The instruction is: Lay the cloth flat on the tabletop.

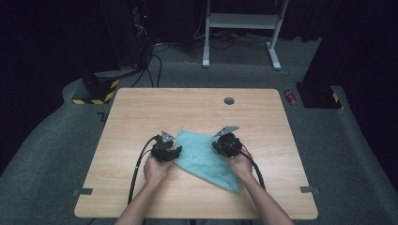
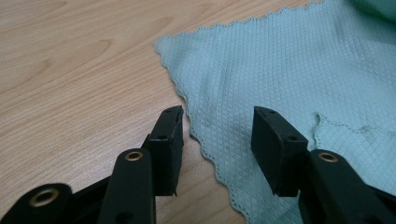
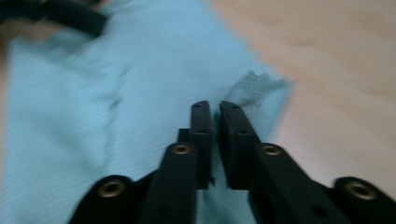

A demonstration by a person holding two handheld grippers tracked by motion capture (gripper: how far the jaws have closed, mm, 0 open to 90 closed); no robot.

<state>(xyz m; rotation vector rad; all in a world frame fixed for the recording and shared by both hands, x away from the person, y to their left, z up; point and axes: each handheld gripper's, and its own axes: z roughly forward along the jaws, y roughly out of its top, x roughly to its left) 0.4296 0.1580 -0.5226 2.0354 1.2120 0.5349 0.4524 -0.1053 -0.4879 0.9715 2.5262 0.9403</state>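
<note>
Two grippers are held low over a teal cloth [image 1: 205,158] that is spread on the tabletop [image 1: 141,117], a little toward 6 o'clock of its middle in the high view. The cloth is seen there as a rough triangle, with one corner at 11 o'clock, one at 1 o'clock and a long point running down toward 5 o'clock. The left gripper [image 1: 167,151] is placed at the cloth's 9 o'clock edge, gripped by the left hand [image 1: 156,168]. In the left gripper view [image 2: 217,140] its jaws are seen apart, straddling the scalloped edge of the cloth: one jaw is over bare wood, the other over the fabric, and nothing is pinched between them. The right gripper [image 1: 227,144] is placed at the cloth's 2 o'clock side, gripped by the right hand [image 1: 241,164]. In the right gripper view [image 3: 215,112], which is blurred, its jaws are drawn nearly together with a thin slit left between them, and a raised, crumpled corner of the cloth is seen just beyond their tips; whether fabric is clamped between them cannot be told.
</note>
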